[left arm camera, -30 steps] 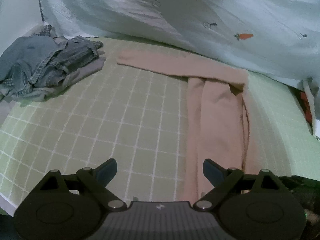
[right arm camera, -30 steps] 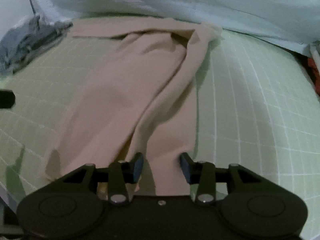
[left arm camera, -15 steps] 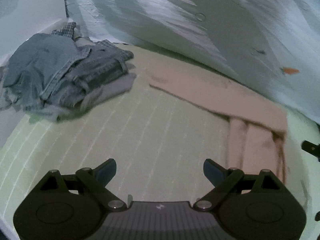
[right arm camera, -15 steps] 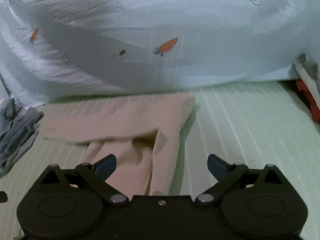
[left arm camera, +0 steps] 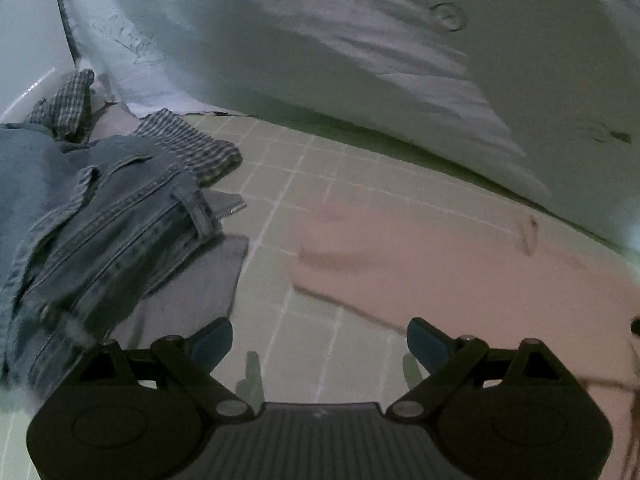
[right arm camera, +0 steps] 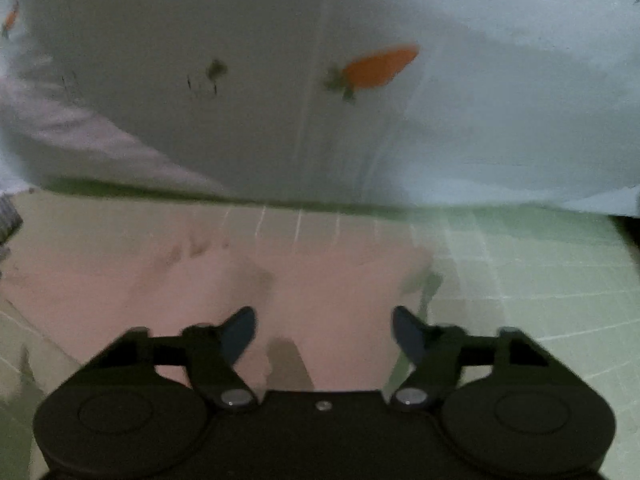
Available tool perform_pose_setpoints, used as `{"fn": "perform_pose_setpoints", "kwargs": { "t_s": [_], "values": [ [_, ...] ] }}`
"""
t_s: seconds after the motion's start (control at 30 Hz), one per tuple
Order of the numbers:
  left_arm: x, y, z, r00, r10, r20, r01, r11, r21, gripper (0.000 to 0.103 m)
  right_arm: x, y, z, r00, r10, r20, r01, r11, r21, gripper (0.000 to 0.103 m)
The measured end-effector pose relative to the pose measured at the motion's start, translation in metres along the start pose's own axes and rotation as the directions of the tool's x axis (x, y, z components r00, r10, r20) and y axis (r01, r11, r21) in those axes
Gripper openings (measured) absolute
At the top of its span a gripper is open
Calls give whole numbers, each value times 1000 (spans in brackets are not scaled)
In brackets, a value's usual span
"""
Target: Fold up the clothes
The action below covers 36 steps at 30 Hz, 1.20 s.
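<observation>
The right claw (right arm camera: pixel 323 334) hangs over the pink garment (right arm camera: pixel 304 280), its jaws apart and closing in, with cloth below them but nothing pinched between the blue pads. The left claw (left arm camera: pixel 319 340) stands wide open over the green checked sheet (left arm camera: pixel 320 184), holding nothing; the near end of the pink garment (left arm camera: pixel 460 264) lies just beyond its right finger, and a heap of clothes sits beside its left one.

Much of this is hard to read. The pink garment is smeared with blur in both views, so its folds and edges melt together, and I cannot tell which part of it lies under the right claw. It runs off the right edge of the left view. The heap is cut off at the left edge: blue jeans (left arm camera: pixel 100 216) on top, a grey piece (left arm camera: pixel 200 280) under them, and a small-checked cloth (left arm camera: pixel 192 148) poking out behind. How many pieces are in it I cannot say.

All of it rests on a bed covered by the green sheet with pale grid lines. Behind, a light blue blanket (right arm camera: pixel 480 120) printed with an orange carrot (right arm camera: pixel 378 66) rises like a wall along the far edge. The room is dim.
</observation>
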State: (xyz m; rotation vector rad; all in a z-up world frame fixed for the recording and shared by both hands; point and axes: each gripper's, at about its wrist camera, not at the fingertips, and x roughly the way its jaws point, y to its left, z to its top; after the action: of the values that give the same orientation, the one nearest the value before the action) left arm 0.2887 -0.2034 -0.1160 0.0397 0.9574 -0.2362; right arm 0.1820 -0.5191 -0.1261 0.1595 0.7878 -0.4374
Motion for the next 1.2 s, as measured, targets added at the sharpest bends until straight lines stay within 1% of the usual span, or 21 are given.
{"fn": "perform_pose_setpoints", "kwargs": {
  "t_s": [0.03, 0.2, 0.27, 0.3, 0.33, 0.4, 0.43, 0.5, 0.53, 0.57, 0.6, 0.63, 0.67, 0.77, 0.9, 1.0, 1.07, 1.1, 1.13, 1.17, 1.2],
  "values": [
    [8, 3, 4, 1000, -2, -4, 2, 1000, -8, 94, 6, 0, -1, 1000, 0, -13, 0, 1000, 1, 62],
    [32, 6, 10, 1000, 9, -20, -9, 1000, -7, 93, 24, 1, -7, 999, -5, -54, 6, 1000, 3, 59],
    [37, 5, 11, 1000, 12, -21, -12, 1000, -3, 93, 23, 0, -9, 999, -6, -54, 6, 1000, -5, 52],
    [38, 5, 10, 1000, 10, -18, -10, 1000, -2, 92, 24, 1, -9, 998, -13, -54, 13, 1000, -17, 42],
    [39, 5, 11, 1000, 4, -15, -4, 1000, -3, 90, 23, 1, -9, 998, -27, -52, 25, 999, -32, 28],
    [41, 4, 10, 1000, -6, -13, 5, 1000, -11, 83, 21, 2, -8, 998, -52, -46, 49, 997, -60, 13],
    [41, 3, 10, 1000, 3, -8, -3, 1000, -6, 81, 19, 1, -9, 998, -47, -39, 45, 997, -60, 10],
    [42, -1, 10, 999, 34, 10, -34, 999, 15, 70, 16, -2, -9, 999, -41, -27, 40, 998, -46, 6],
    [41, -2, 10, 999, 34, 24, -35, 999, 22, 61, 14, -2, -9, 999, -42, -21, 41, 998, -46, 5],
    [40, -3, 10, 999, 29, 35, -30, 999, 23, 46, 11, -3, -8, 999, -47, -9, 47, 998, -46, 4],
    [40, -3, 11, 999, 14, 39, -14, 1000, 15, 34, 9, -3, -8, 999, -52, 3, 52, 998, -44, 4],
    [40, -2, 12, 999, -2, 42, 1, 1000, 6, 15, 6, -5, -7, 998, -56, 14, 56, 998, -29, 4],
    [39, -1, 14, 999, -19, 46, 20, 1000, -7, 9, 3, -6, -5, 998, -60, 25, 60, 998, -12, 4],
    [30, 5, 19, 996, -54, 73, 58, 997, -56, 8, -9, -11, 0, 996, -65, 62, 63, 997, 42, 4],
    [-15, 21, 30, 979, -74, 189, 94, 990, -101, 8, -30, -10, 9, 990, -55, 131, 47, 997, 63, 4],
    [-61, 32, 35, 949, -27, 314, 62, 993, -102, 8, -44, -1, 21, 981, -20, 191, 10, 999, 53, 4],
    [-77, 43, 32, 932, 21, 362, 32, 990, -138, 8, -46, 6, 29, 976, 14, 219, -25, 999, 46, 4],
    [-76, 48, 29, 928, 53, 369, 6, 988, -157, 9, -42, 12, 33, 973, 35, 227, -45, 998, 37, 4],
    [-69, 52, 25, 932, 81, 353, -21, 985, -168, 9, -35, 16, 35, 974, 57, 218, -63, 998, 20, 7],
    [-56, 57, 21, 945, 95, 313, -39, 983, -182, 9, -25, 21, 35, 981, 58, 187, -60, 998, 3, 13],
    [-46, 62, 17, 955, 104, 278, -50, 980, -195, 9, -14, 26, 36, 986, 55, 155, -54, 998, -10, 28]
  ]
}}
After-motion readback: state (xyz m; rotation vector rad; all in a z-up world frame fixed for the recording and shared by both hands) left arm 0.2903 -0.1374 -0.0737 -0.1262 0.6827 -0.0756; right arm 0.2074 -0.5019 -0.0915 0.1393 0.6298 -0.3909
